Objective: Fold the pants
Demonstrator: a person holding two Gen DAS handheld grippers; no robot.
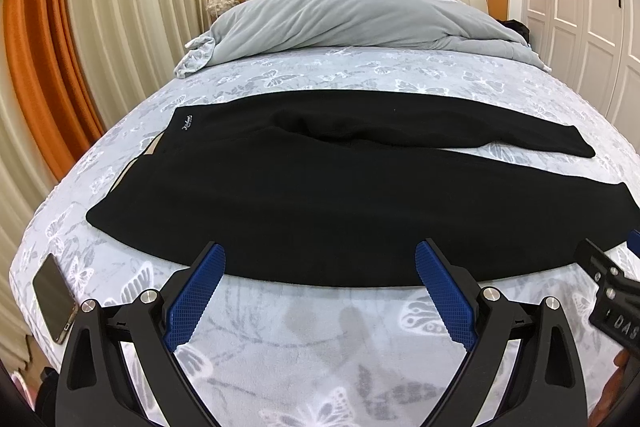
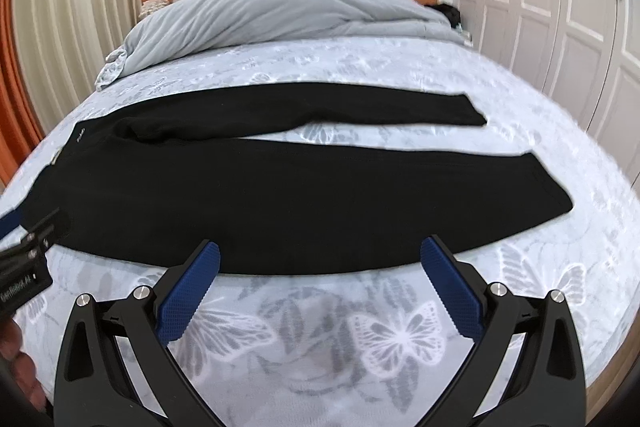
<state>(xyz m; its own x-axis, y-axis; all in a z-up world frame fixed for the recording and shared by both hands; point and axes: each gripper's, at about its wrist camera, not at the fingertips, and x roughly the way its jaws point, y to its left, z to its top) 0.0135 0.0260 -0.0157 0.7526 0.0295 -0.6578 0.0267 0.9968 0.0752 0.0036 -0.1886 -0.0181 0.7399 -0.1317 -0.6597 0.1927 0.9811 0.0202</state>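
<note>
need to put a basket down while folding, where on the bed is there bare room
Free: the band of butterfly bedspread between the black pants and the near edge, and the band between the pants and the grey duvet. Only a thin sliver shows between the two legs. The near left corner holds a phone. Both tools hang open over the near band.

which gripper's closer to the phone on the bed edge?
Left. The left gripper hangs just right of the phone; the right gripper sits farther right, toward the pants' leg ends.

Left claw (image 1: 320, 255), right claw (image 2: 320, 254) agape
</note>
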